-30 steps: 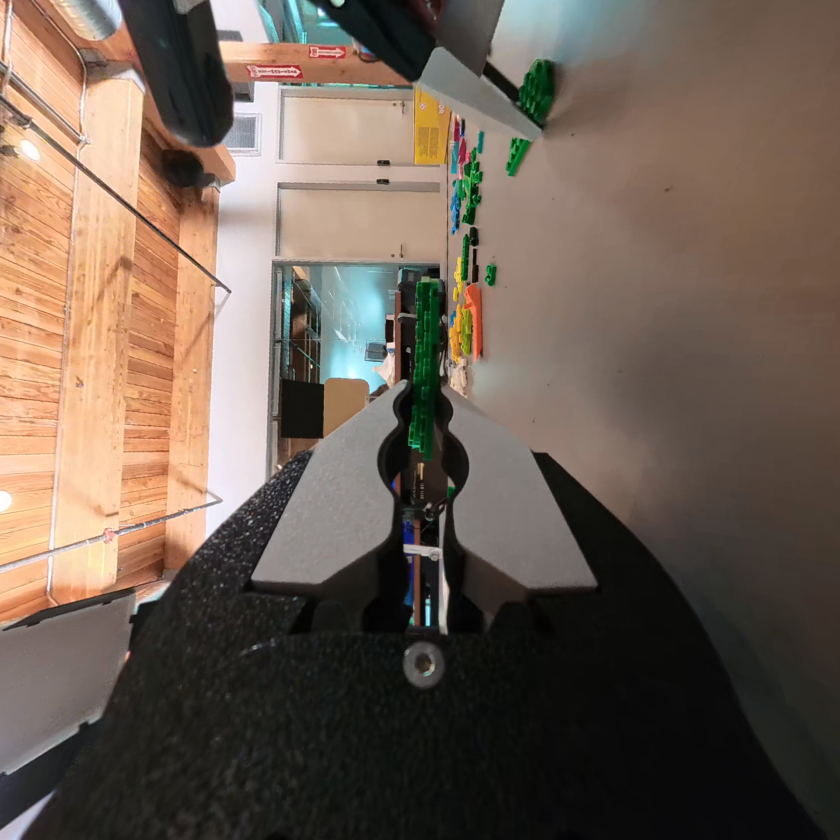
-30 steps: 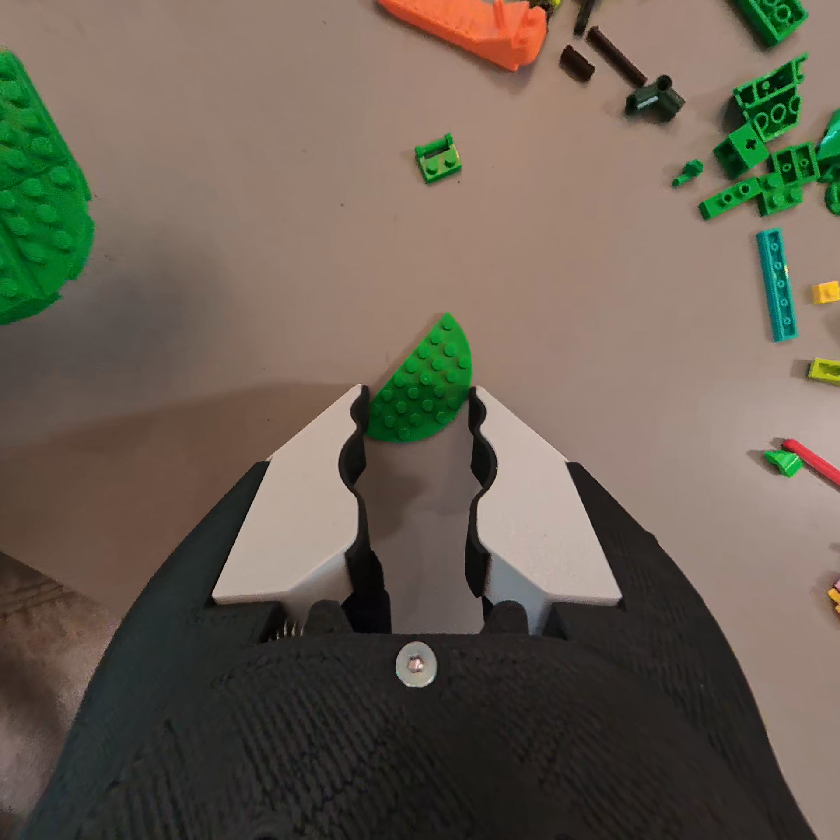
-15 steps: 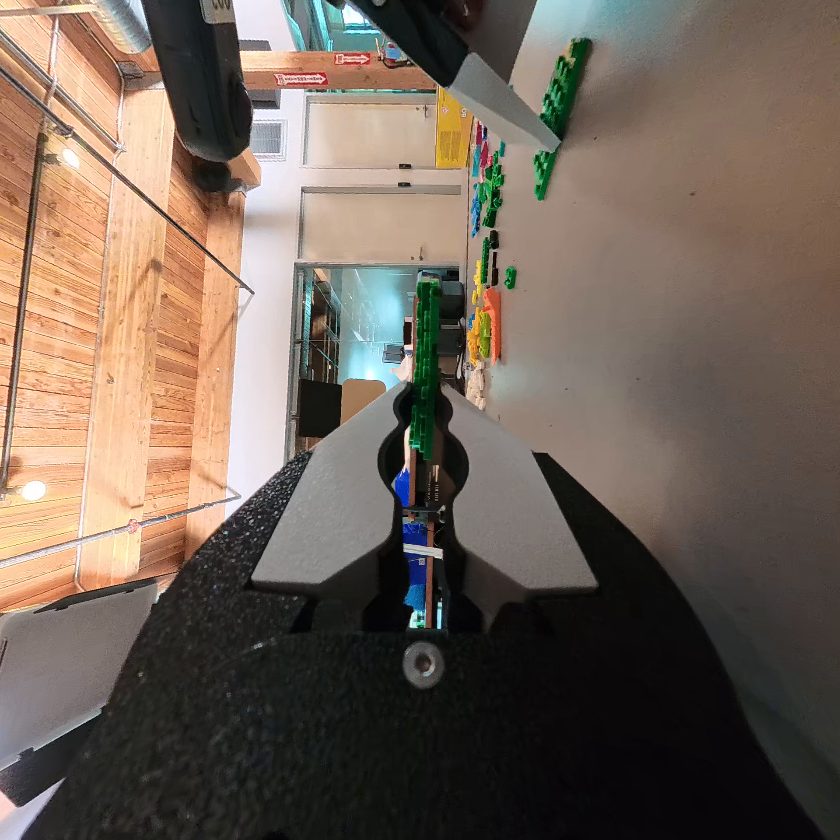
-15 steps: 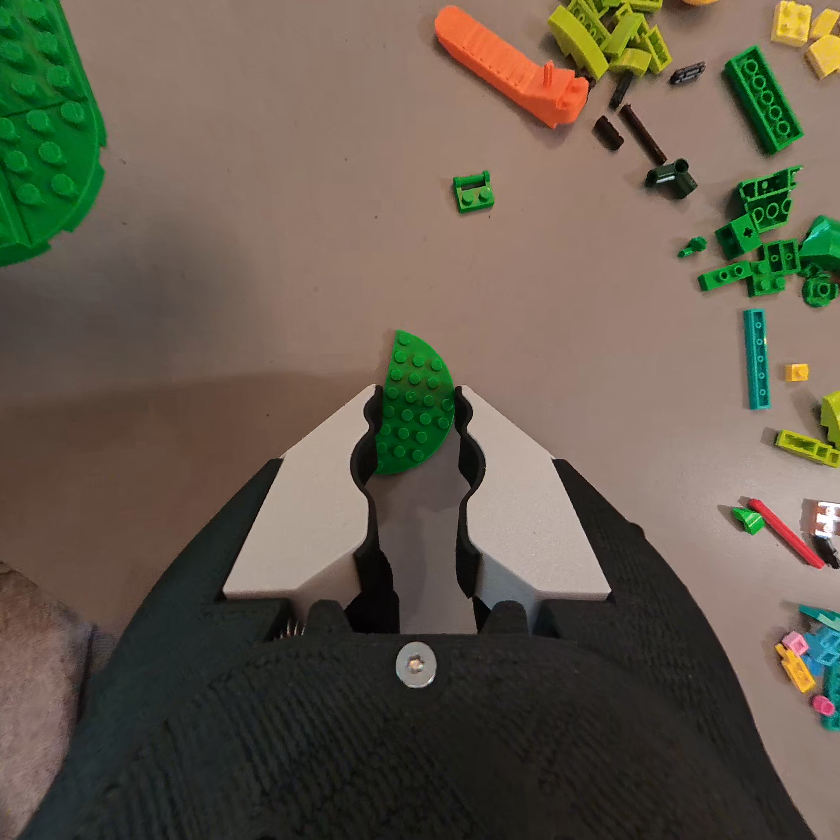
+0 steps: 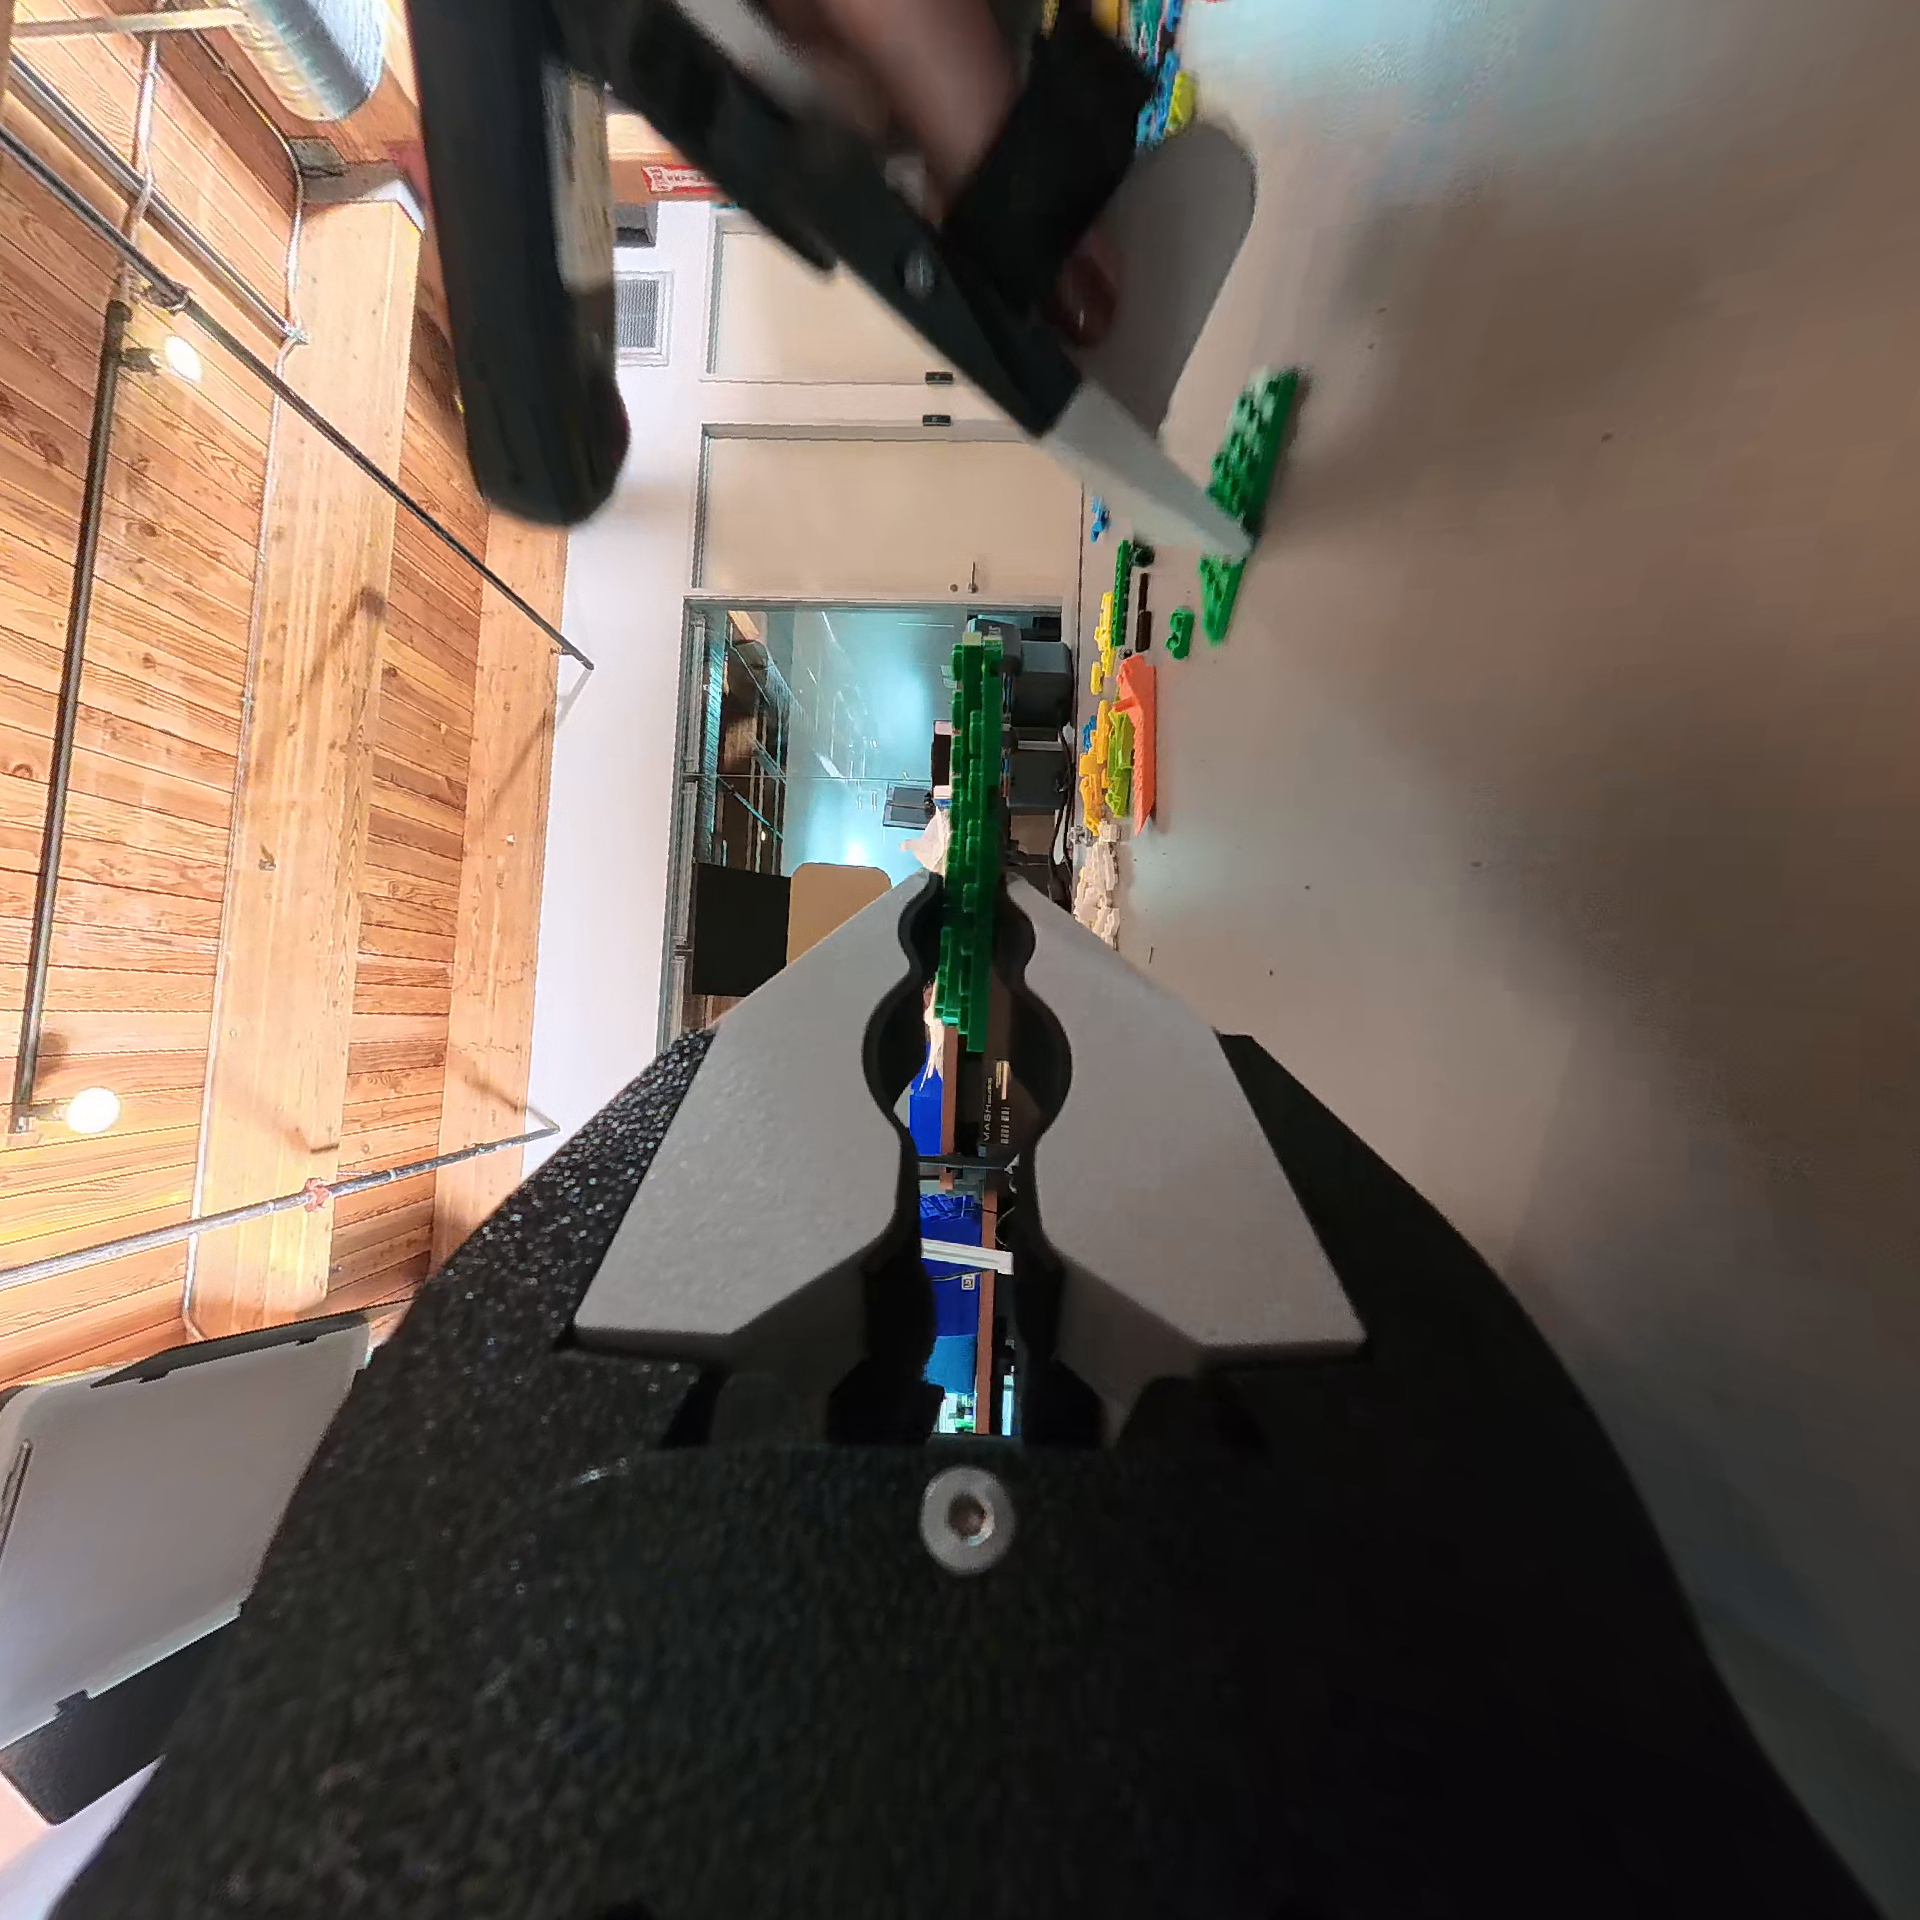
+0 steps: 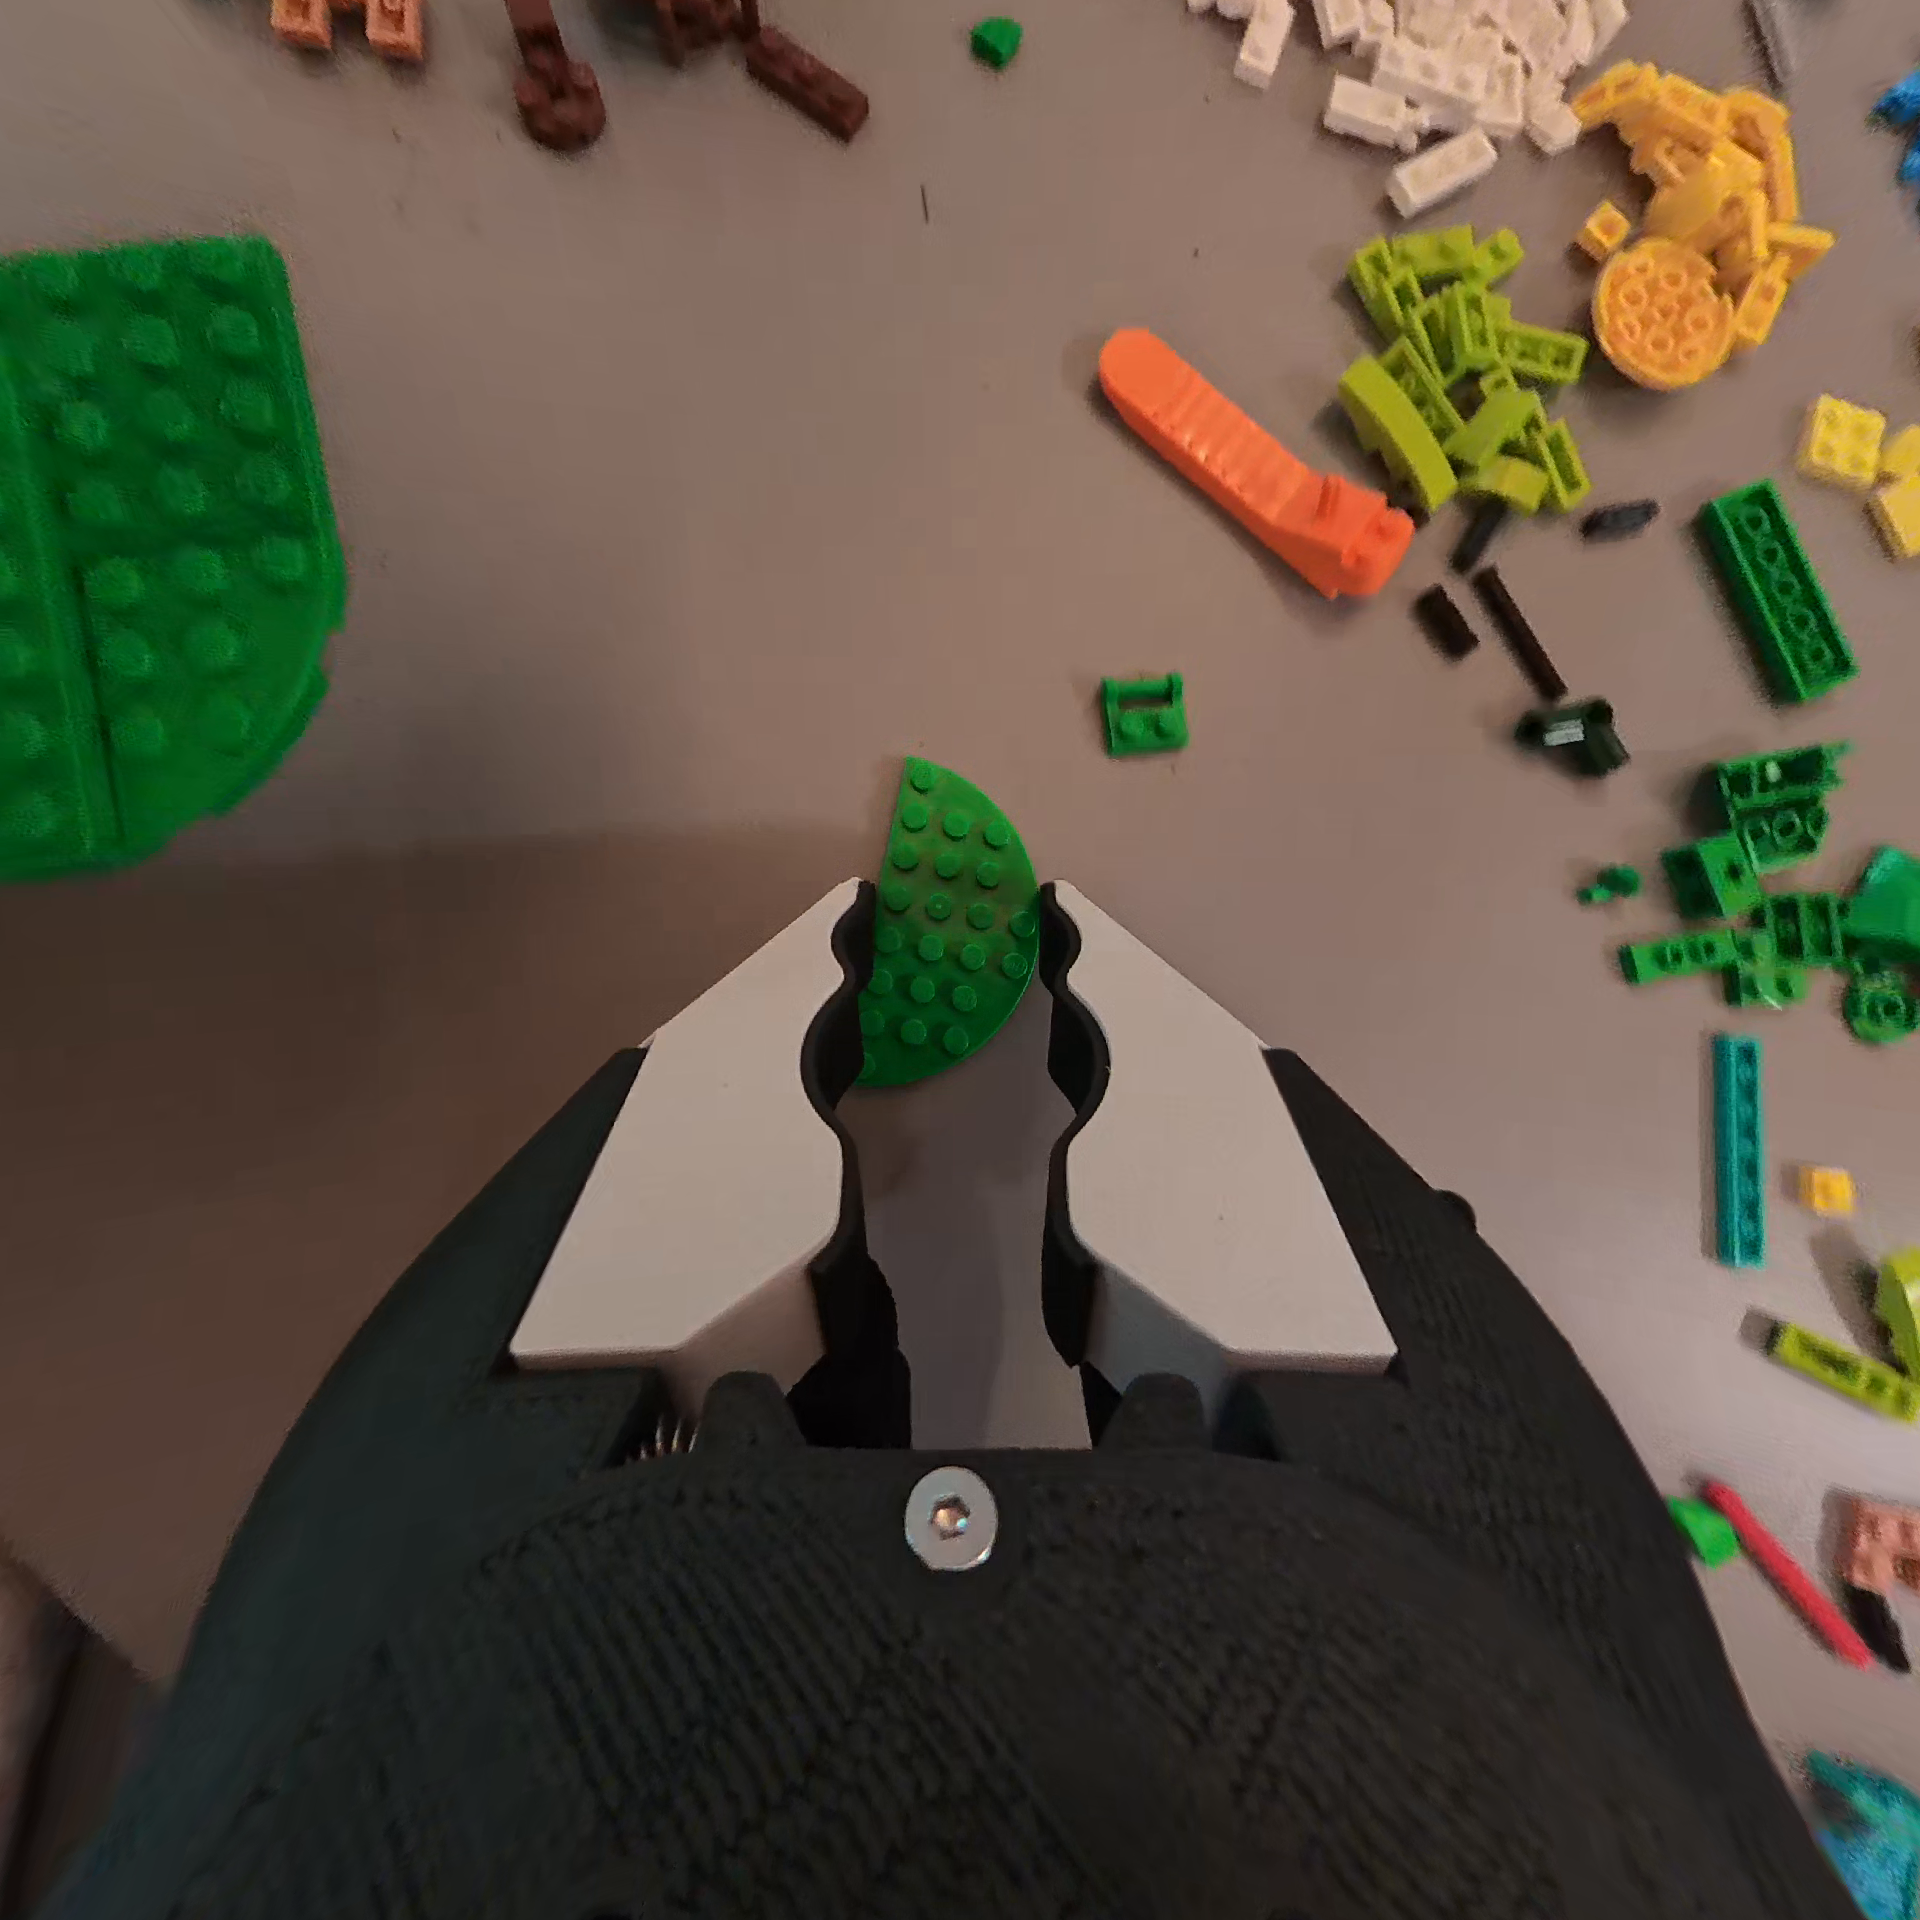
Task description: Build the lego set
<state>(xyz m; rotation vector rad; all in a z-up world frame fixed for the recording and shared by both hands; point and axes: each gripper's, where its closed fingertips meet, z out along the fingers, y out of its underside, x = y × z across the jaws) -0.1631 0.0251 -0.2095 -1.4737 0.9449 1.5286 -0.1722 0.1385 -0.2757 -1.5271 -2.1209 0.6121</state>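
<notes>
A: The right hand-held gripper (image 6: 945, 935) squeezes a green half-round plate (image 6: 951, 925) by its edges, just over the gray surface (image 6: 644, 520).

B: And the left hand-held gripper (image 5: 975, 914)?

A: It pinches a big green plate (image 5: 975, 790) edge-on, held up in the air.

B: The half-round one could slip. Only thin edges are held.

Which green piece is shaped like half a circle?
The green half-round plate pinched in the right hand-held gripper. The little green clip plate beside it is square, and the green brick is long.
</notes>
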